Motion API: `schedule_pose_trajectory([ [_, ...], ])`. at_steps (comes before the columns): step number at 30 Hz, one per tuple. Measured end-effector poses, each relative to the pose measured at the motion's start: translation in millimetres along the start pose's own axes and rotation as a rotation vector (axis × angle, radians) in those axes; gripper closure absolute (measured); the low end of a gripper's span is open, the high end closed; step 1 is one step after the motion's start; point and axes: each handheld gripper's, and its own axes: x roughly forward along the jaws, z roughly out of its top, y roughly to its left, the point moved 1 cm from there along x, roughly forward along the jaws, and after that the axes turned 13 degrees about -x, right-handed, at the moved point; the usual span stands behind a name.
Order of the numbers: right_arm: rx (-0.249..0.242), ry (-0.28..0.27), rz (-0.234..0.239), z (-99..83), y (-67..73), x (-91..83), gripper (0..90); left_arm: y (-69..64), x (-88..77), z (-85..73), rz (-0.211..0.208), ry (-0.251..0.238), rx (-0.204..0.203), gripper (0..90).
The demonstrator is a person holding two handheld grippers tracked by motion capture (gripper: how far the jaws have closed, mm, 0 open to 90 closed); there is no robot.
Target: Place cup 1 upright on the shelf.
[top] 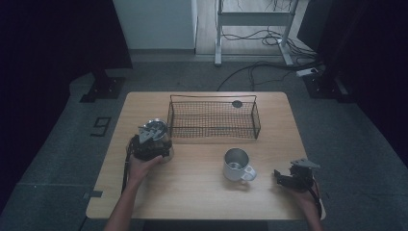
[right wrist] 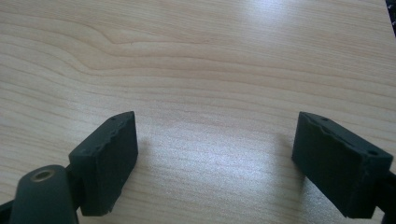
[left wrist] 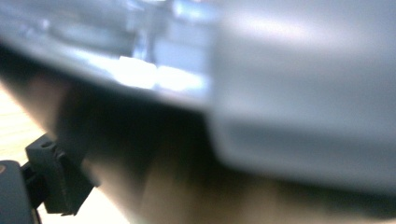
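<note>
I make out one mark: a dark figure like a 9 on the floor [top: 62, 144], left of the table [top: 202, 197], at [top: 100, 126]. I read no lettering, brand or label on the mugs, the basket or the grippers

High view: dim, bluish light, dark margins; the wooden table [top: 202, 192] is the brightest area. Left gripper view: a close metal surface [left wrist: 303, 93], heavily blurred, with glare. Right gripper view: sharp, soft sheen on wood.
</note>
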Motion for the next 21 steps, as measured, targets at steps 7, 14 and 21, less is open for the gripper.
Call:
schedule_pose_trajectory([
  [7,0.0,0.0,0.0,0.0,0.0,0.0,14.0,-0.6,-1.5,0.2,0.001,0.005,0.012,3.8],
  [14,0.0,0.0,0.0,0.0,0.0,0.0,14.0,-2.0,-3.4,-0.3,-0.003,0.01,0.015,3.9],
  [21,0.004,0.001,-0.003,0.0,-0.1,0.0,14.0,-2.3,-13.4,1.0,-0.019,-0.005,0.007,4.0],
])
